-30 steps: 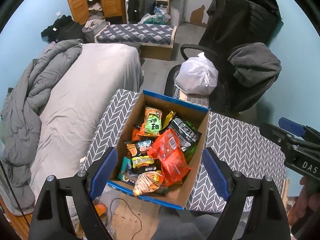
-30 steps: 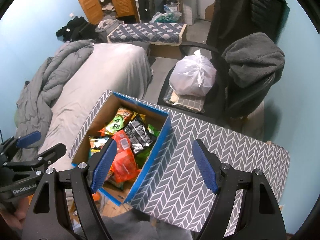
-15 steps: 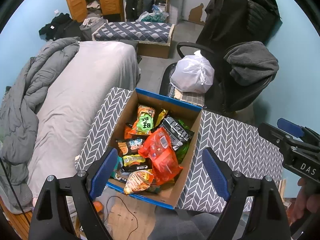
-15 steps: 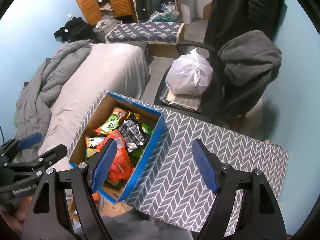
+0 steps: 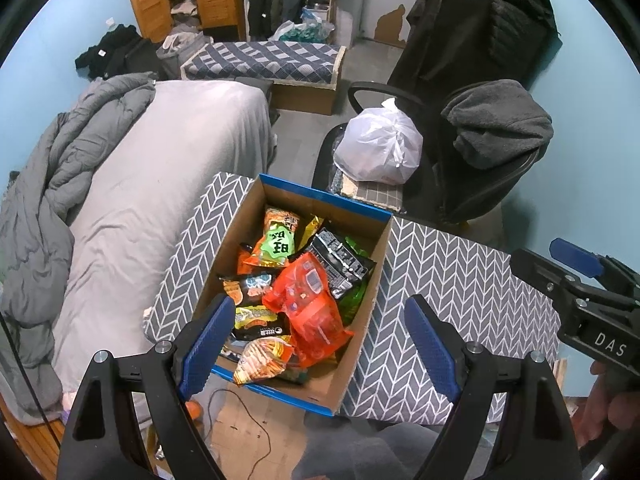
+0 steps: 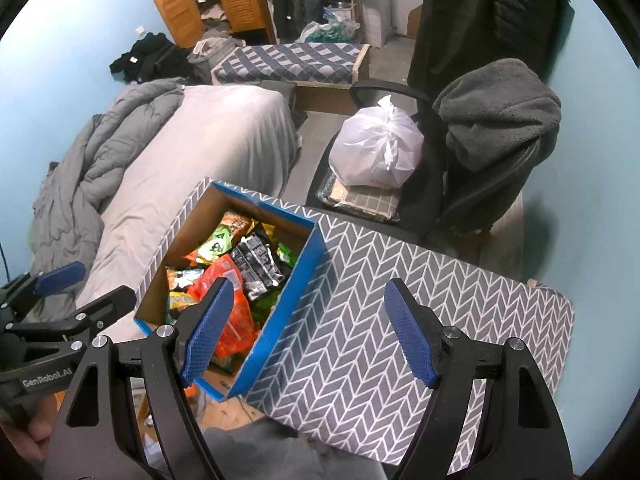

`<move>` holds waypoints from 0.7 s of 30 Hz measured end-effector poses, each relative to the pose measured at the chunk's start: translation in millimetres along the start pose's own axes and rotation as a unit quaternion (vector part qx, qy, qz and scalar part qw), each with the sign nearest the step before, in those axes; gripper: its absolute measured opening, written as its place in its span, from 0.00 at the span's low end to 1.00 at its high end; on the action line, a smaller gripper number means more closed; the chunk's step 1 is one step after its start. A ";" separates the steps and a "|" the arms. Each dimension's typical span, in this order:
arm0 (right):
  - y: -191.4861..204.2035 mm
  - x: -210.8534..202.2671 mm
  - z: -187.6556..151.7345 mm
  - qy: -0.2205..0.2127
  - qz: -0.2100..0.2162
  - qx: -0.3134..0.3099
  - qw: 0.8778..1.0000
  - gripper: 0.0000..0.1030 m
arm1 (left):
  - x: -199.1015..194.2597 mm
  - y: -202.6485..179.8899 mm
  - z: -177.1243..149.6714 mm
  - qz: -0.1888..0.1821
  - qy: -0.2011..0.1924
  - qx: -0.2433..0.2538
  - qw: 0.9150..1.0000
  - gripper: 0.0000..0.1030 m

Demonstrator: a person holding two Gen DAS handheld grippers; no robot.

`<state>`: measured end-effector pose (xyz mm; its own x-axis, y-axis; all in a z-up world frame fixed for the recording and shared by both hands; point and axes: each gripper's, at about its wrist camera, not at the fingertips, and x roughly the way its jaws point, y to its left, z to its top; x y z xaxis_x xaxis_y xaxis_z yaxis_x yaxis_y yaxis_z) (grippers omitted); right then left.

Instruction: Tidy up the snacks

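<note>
above the herringbone tabletop, both wide, empty claws — left claw, right claw — over a cardboard box of crinkly snack packets

Snack packets in box on table left end; bed left.

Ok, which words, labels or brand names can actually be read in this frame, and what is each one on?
"DAS": white letters on the right gripper body, left wrist view.
"GenRobot.AI": white letters on the left gripper body, right wrist view.
Green snack packet in the cardboard box: large dark characters, not legible.
Other snack packets: print too small or blurred.
</note>
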<state>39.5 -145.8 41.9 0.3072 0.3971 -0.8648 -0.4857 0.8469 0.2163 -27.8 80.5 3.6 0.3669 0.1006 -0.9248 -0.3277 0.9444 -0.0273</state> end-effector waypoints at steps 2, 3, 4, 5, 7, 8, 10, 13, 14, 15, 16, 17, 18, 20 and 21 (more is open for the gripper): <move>-0.8 -0.7 -0.3 0.000 0.001 0.000 1.000 0.75 | 0.1 -1.0 -0.8 0.003 0.000 0.000 1.000 0.85; -0.5 -0.3 -0.9 0.000 0.000 0.000 1.000 0.75 | 0.0 -1.9 -1.0 0.005 0.001 0.001 1.000 0.85; -1.3 -0.7 -1.2 0.000 0.001 0.001 1.000 0.75 | -0.2 -3.1 -1.5 0.006 0.000 0.003 1.000 0.85; -1.5 -0.8 -1.1 0.000 0.001 0.001 1.000 0.75 | -0.6 -3.7 -1.9 0.007 0.000 0.004 1.000 0.85; -1.4 -0.4 -1.1 0.000 0.002 0.002 1.000 0.75 | -1.0 -5.8 -2.2 0.009 -0.001 0.007 1.000 0.85; -1.6 -0.2 -1.2 0.000 0.002 0.001 1.000 0.75 | -0.5 -6.6 -2.0 0.011 0.000 0.009 1.000 0.85; -2.2 -0.8 -1.4 0.000 0.003 0.001 1.000 0.75 | -0.8 -7.8 -1.9 0.012 0.000 0.011 1.000 0.85; -2.1 -2.2 -2.9 -0.001 0.004 0.002 1.000 0.75 | -0.2 -8.8 -1.8 0.013 0.000 0.012 1.000 0.85; -2.3 -2.9 -3.4 -0.001 0.005 0.002 1.000 0.75 | -0.1 -9.0 -2.0 0.013 0.000 0.012 1.000 0.85; -2.5 -3.2 -3.6 -0.001 0.005 0.002 1.000 0.75 | 0.0 -9.6 -1.9 0.014 0.000 0.013 1.000 0.85; -2.3 -2.6 -3.1 -0.001 0.004 0.002 1.000 0.75 | 0.1 -9.7 -2.0 0.014 0.000 0.011 1.000 0.85; -2.4 -2.8 -3.3 0.000 0.004 0.002 1.000 0.75 | 0.1 -10.0 -2.1 0.014 0.000 0.011 1.000 0.85; -2.5 -2.4 -2.9 -0.001 0.005 0.002 1.000 0.75 | 0.0 -10.0 -2.4 0.014 0.000 0.012 1.000 0.85; -2.7 -3.1 -3.2 -0.001 0.005 0.002 1.000 0.75 | -0.1 -10.5 -2.4 0.015 0.000 0.014 1.000 0.85; -2.9 -3.0 -3.2 -0.001 0.005 0.002 1.000 0.75 | -0.1 -10.5 -2.9 0.015 0.000 0.016 1.000 0.85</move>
<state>37.4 -150.6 42.5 0.3043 0.4053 -0.8620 -0.4851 0.8447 0.2259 -26.9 69.6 2.9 0.3576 0.1296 -0.9248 -0.3102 0.9506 0.0133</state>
